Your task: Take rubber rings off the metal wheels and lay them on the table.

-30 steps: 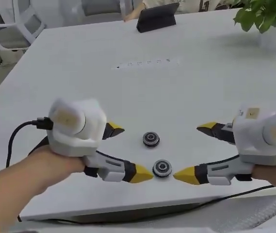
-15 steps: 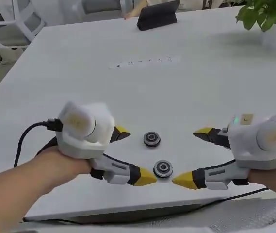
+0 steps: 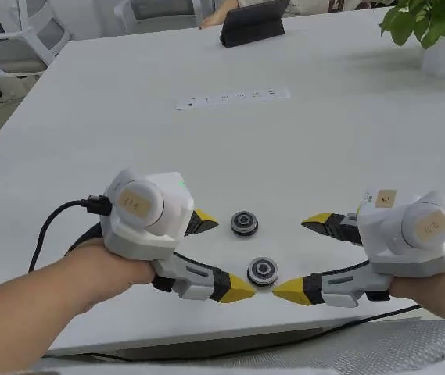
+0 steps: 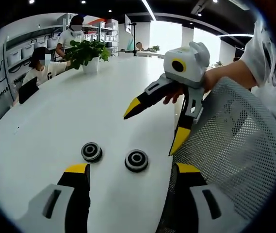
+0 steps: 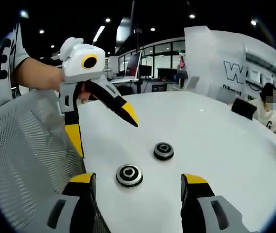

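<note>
Now we hold the left gripper (image 3: 228, 258) and right gripper (image 3: 294, 256) facing each other at the near edge of the table (image 3: 285, 141), jaws on both spread wide, likely to flank the near wheel (image 3: 262, 271) between them, whose rubber ring (image 3: 251, 272) is on it, while the far wheel (image 3: 244, 223) lies just beyond.

Bright, even overhead light; soft shadows; sharp focus; fisheye-bent edges.

The left gripper (image 3: 226, 256) and right gripper (image 3: 299, 256) face each other, fingers (image 3: 234, 288) spread wide.
</note>
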Motion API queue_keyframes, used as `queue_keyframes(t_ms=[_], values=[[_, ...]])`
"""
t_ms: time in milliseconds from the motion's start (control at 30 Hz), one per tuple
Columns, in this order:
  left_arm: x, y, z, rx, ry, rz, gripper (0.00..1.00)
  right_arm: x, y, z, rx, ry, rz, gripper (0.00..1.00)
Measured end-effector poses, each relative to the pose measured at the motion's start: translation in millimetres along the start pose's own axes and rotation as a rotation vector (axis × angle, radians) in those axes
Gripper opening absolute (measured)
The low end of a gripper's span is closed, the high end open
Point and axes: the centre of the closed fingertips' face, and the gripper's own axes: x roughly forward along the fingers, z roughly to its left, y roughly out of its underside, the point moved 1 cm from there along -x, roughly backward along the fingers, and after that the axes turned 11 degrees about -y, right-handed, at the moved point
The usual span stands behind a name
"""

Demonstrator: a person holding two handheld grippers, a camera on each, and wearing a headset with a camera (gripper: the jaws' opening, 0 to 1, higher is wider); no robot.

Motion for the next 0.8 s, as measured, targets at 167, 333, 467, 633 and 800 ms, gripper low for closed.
queue_keyframes(t_ms=[167,333,467,633,800], values=[[4.7,1.2,-1.8,0.009,0.007,0.008,0.65,3.7,4.4,0.9,0.0,-0.009,0.006,0.68],[8.2,1.2,-3.8,0.01,0.019,0.01,0.63,6.0,6.4,1.3,0.003,-0.014,0.007,0.64],[11.9,2.1,-5.8,0.017,0.027,0.016,0.62,8.5,7.3,2.0,0.0,-0.02,0.009,0.61],[15.3,2.5,-6.8,0.024,0.036,0.016,0.59,11.0,8.1,1.6,-0.003,-0.026,0.01,0.58],[18.8,3.1,-6.4,0.024,0.043,0.016,0.55,14.1,9.0,1.7,-0.01,-0.034,0.013,0.54]])
